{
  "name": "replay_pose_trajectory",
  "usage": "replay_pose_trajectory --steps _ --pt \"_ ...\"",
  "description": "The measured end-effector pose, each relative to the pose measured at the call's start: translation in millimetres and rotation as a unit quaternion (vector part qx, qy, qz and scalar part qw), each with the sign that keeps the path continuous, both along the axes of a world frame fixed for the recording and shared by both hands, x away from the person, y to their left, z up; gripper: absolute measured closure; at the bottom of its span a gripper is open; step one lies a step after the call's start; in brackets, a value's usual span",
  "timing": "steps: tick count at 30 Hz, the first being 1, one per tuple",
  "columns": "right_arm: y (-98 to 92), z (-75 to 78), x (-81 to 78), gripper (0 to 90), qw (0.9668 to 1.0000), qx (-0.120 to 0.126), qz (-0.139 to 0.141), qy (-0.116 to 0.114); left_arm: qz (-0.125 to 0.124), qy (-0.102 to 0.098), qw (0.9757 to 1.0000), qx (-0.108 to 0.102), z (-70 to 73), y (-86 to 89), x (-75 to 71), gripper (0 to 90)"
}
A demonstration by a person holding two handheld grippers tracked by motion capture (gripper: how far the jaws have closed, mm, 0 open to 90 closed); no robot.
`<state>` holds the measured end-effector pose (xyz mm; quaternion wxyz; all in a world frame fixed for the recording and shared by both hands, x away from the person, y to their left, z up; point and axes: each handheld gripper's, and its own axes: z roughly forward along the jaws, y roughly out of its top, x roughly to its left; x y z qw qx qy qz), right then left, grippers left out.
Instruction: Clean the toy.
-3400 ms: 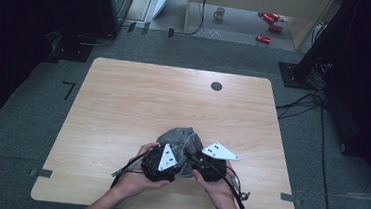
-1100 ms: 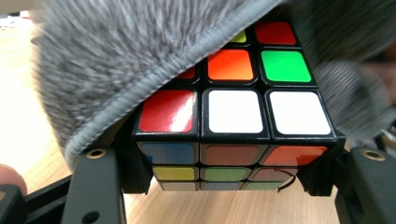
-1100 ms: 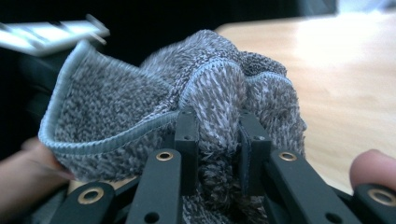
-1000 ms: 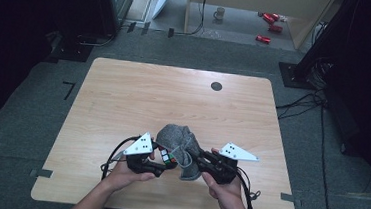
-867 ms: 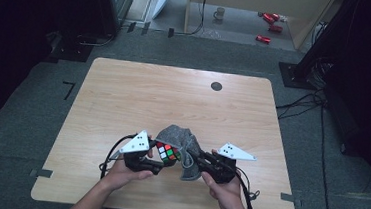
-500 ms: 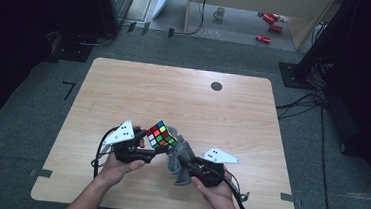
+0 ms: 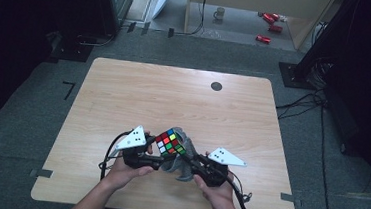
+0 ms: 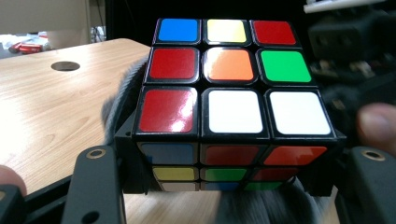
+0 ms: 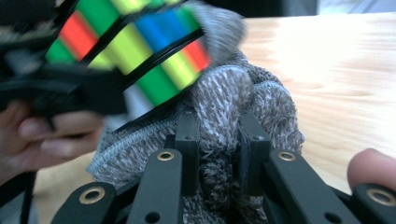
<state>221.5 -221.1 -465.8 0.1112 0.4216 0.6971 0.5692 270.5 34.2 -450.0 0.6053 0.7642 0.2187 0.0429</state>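
Observation:
A scrambled colour cube (image 7: 170,142) is held just above the wooden table (image 7: 174,93), with my left gripper (image 7: 162,155) shut on it. The left gripper view has the cube (image 8: 231,93) wedged between the two black jaws of the left gripper (image 8: 231,156), red, white and orange stickers facing the camera. A grey knitted cloth (image 7: 182,168) hangs bunched under and to the right of the cube. My right gripper (image 7: 190,164) is shut on a fold of the cloth (image 9: 266,107), its pads (image 9: 187,135) pressing the knit. The cube (image 9: 135,51) is blurred at the upper left there.
A dark round grommet hole (image 7: 216,86) sits near the table's far edge. Both hands work close to the near edge. On the floor beyond the table are red cans (image 7: 269,27) and a mug (image 7: 220,12); cables (image 7: 299,101) trail at the right.
The cube, wrapped in the grey cloth a second ago, has come out and now stands bare in the left gripper. The cloth has bunched down toward the right gripper.

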Motion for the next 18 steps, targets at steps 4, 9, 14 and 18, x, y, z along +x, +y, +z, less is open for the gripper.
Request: replay_pose_trajectory --steps 4,9,14,18 --pt "15.5 -5.0 -4.8 74.9 0.9993 -0.020 0.032 0.000 0.007 0.004 0.9999 0.007 -2.2 0.0 1.8 35.1" --pt "-2.3 -0.1 1.2 74.9 0.9995 0.006 -0.031 -0.001 0.008 0.005 0.9999 0.013 -3.1 3.4 3.0 35.1" --pt "-22.4 3.8 6.4 67.1 0.9983 -0.010 -0.057 -0.002 0.011 -0.006 0.9995 0.027 -4.6 6.3 3.9 35.1" --pt "-30.2 6.5 8.6 48.4 0.9957 -0.034 -0.086 -0.011 -0.001 -0.005 0.9995 0.031 -6.1 9.0 6.0 35.1"
